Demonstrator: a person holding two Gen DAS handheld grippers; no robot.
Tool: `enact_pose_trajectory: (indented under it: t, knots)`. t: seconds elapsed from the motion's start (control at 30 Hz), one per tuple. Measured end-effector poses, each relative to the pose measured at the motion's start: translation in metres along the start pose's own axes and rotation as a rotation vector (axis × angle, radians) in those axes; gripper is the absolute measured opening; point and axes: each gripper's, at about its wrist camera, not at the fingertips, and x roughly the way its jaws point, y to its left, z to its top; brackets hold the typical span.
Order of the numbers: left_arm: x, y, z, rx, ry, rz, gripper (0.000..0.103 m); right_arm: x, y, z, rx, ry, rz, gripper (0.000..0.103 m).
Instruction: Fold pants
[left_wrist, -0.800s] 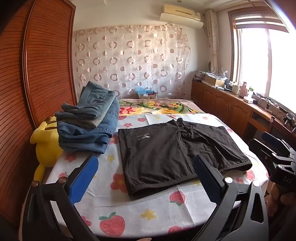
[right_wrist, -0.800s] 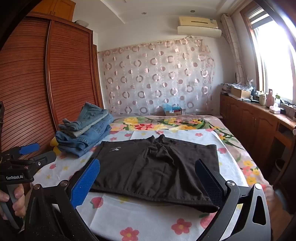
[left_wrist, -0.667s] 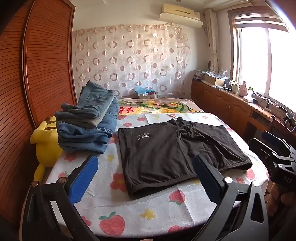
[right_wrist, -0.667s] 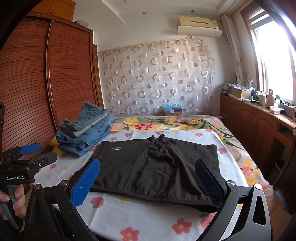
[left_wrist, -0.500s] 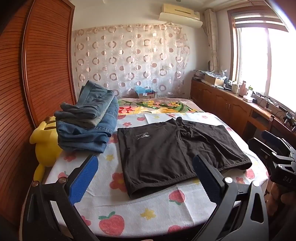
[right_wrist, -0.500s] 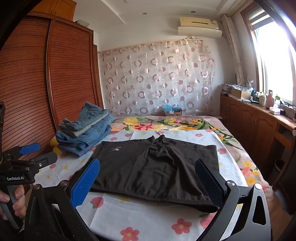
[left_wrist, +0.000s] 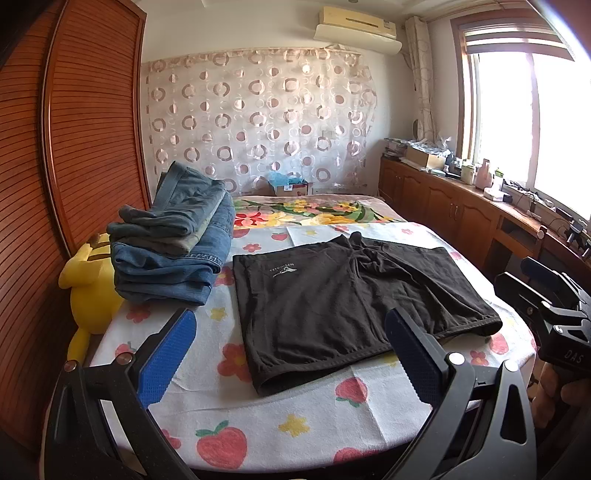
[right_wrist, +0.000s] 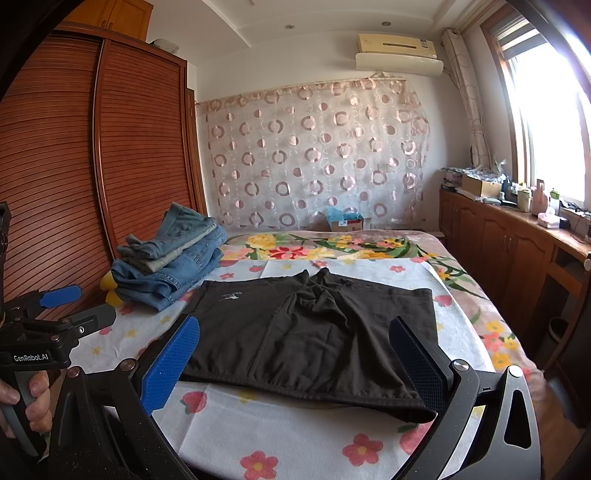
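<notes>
Black shorts (left_wrist: 343, 299) (right_wrist: 314, 332) lie spread flat on the flower-printed sheet of the bed (left_wrist: 258, 417), waistband toward the near edge. My left gripper (left_wrist: 288, 354) hovers open in front of the bed's near edge, level with the shorts' left leg, touching nothing. My right gripper (right_wrist: 295, 358) is open too, short of the shorts' near hem, with nothing between its blue pads. In the right wrist view the left gripper (right_wrist: 62, 306) shows at the left, a hand on its handle. The right gripper (left_wrist: 532, 284) appears at the right of the left wrist view.
A stack of folded jeans (left_wrist: 173, 243) (right_wrist: 170, 262) sits at the bed's left side, over a yellow plush toy (left_wrist: 88, 288). A wooden wardrobe (right_wrist: 92, 166) stands on the left. Low wooden cabinets (left_wrist: 461, 214) with clutter run under the window on the right.
</notes>
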Motion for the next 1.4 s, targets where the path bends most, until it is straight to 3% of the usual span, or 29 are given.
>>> enact_pose_trajectory:
  t: [1.4]
  knots:
    - [-0.0008, -0.0029, 0.0003, 0.007, -0.005, 0.001, 0.102, -0.0048, -0.0023, 0.0005, 0.002, -0.004, -0.01, 0.103]
